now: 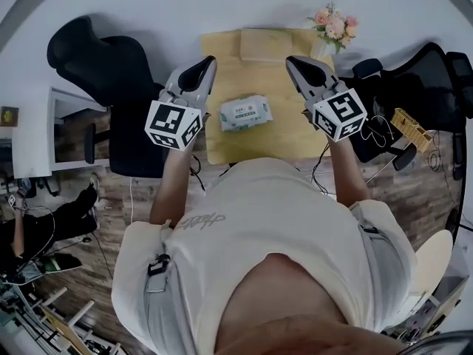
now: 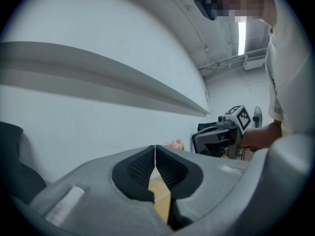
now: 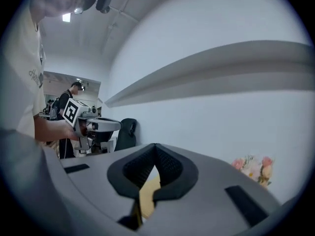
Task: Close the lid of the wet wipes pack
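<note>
A pale green and white wet wipes pack (image 1: 245, 112) lies flat in the middle of the yellow table (image 1: 277, 143) in the head view. My left gripper (image 1: 208, 65) hovers to the pack's left, its jaws shut with nothing between them. My right gripper (image 1: 291, 62) hovers to the pack's right, also shut and empty. Both are held above the table, apart from the pack. In the left gripper view the tips (image 2: 155, 148) meet, and the right gripper (image 2: 216, 132) shows across the way. The right gripper view shows its own tips (image 3: 155, 146) touching. The pack is hidden in both gripper views.
A pot of pink flowers (image 1: 332, 26) stands at the table's far right corner. A tan box (image 1: 266, 44) sits at the far edge. Black office chairs (image 1: 103, 58) flank the table on the left and on the right (image 1: 436, 80). A white wall lies beyond.
</note>
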Available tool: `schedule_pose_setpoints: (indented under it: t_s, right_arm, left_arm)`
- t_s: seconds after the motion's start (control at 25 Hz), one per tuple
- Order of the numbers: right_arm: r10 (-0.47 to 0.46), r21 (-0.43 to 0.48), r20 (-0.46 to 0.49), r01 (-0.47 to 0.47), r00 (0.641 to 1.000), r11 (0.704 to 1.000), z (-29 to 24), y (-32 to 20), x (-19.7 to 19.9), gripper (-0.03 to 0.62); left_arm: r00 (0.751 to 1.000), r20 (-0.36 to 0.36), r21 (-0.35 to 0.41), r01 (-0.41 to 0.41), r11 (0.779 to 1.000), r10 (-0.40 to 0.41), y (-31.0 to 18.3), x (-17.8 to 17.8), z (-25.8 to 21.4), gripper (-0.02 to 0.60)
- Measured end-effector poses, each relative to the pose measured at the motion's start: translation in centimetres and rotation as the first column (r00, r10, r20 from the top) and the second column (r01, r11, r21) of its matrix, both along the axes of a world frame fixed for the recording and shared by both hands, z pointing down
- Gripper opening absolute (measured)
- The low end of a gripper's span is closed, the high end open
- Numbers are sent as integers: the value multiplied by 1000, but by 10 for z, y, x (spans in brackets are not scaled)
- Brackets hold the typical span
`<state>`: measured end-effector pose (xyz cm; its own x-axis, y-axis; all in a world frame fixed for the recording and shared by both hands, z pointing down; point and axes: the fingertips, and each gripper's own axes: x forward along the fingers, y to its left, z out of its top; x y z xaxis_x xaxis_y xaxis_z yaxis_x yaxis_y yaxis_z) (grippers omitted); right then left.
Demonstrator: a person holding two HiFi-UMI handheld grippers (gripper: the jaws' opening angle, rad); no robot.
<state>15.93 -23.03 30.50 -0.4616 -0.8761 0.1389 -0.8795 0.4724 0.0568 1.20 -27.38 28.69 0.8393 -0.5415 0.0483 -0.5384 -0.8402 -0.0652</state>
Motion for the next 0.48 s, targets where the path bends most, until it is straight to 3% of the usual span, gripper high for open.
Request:
schedule_pose_setpoints:
  t_s: [0.48]
  right_arm:
    - [23,134,13,-25,1000,991,-63,2,19,2]
  left_arm:
    - [998,-46,124,41,991,-35,-21,3,-64,17]
